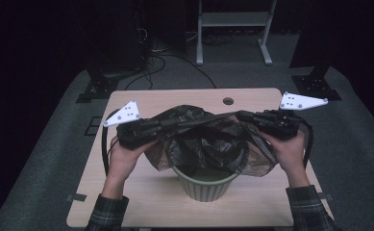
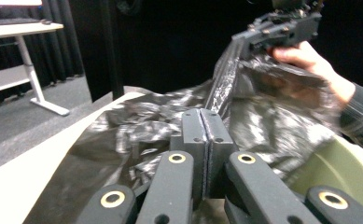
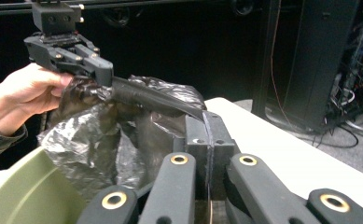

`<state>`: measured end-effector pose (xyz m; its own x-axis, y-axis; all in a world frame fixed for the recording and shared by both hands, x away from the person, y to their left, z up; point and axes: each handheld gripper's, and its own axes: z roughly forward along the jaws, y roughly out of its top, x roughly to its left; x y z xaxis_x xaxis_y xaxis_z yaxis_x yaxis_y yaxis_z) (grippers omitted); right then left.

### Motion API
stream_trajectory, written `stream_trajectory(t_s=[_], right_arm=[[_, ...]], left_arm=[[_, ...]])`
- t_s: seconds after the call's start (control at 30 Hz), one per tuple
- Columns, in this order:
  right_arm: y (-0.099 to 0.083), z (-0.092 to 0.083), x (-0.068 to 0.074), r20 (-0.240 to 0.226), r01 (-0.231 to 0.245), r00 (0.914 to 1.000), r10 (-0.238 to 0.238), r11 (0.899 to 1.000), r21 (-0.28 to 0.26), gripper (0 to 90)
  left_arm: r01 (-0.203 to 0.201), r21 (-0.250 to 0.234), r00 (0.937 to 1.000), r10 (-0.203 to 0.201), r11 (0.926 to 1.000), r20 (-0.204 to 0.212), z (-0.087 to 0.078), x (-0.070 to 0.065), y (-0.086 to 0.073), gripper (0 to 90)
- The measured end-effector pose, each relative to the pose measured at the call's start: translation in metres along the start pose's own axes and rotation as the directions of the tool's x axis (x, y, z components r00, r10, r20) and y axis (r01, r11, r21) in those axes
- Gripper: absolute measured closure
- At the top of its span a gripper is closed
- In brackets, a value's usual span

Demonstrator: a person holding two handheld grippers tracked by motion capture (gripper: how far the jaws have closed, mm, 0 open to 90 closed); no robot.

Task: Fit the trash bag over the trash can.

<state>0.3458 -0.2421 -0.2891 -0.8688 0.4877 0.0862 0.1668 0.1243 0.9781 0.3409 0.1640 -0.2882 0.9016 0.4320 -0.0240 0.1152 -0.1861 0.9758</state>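
The pale wooden table (image 1: pixel 141 192) takes up the middle of the high view, and toward its lower centre stands the green ribbed bin (image 1: pixel 206 185), with the black plastic bag (image 1: pixel 199 139) ballooned over its mouth. You hold that bag stretched between both tools, presumably to spread its opening wide enough to drop around the bin's rim; the film runs taut in a band across the centre of the frame from one tool to the other. Your left gripper (image 1: pixel 161 126), at centre left, has its jaws pressed together on the bag's edge, and in the left gripper view the pads meet with film caught between them. Your right gripper (image 1: pixel 242 117), at centre right, is likewise clamped tight on the opposite edge, a thin fold of plastic pinched in the seam. Both forearms come up from the bottom corners, hands wrapped under the tool bodies, and the tools point inward at each other, roughly level above the bin.
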Motion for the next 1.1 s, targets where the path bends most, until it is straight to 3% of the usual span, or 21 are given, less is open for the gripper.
stream_trajectory(t_s=[0.3,0.57,0.9,1.1], right_arm=[[-0.010,0.019,-0.038,0.050,-0.088,0.9949,0.088,0.996,0.017,90.0],[-0.024,0.038,-0.056,0.075,-0.134,0.9889,0.128,0.987,0.084,90.0],[-0.059,0.053,-0.064,0.095,-0.184,0.9807,0.171,0.970,0.156,90.0],[-0.078,0.053,-0.060,0.090,-0.196,0.9792,0.182,0.964,0.183,90.0]], left_arm=[[0.068,0.017,0.9968,-0.067,0.9975,-0.042,0.022,0.043,-0.006,89.2],[0.139,0.048,0.9876,-0.135,0.9892,-0.080,0.035,0.066,-0.029,89.7],[0.205,0.120,0.9775,-0.197,0.9714,-0.076,0.046,0.070,-0.069,89.7],[0.214,0.155,0.9765,-0.206,0.9645,-0.062,0.045,0.063,-0.087,89.7]])
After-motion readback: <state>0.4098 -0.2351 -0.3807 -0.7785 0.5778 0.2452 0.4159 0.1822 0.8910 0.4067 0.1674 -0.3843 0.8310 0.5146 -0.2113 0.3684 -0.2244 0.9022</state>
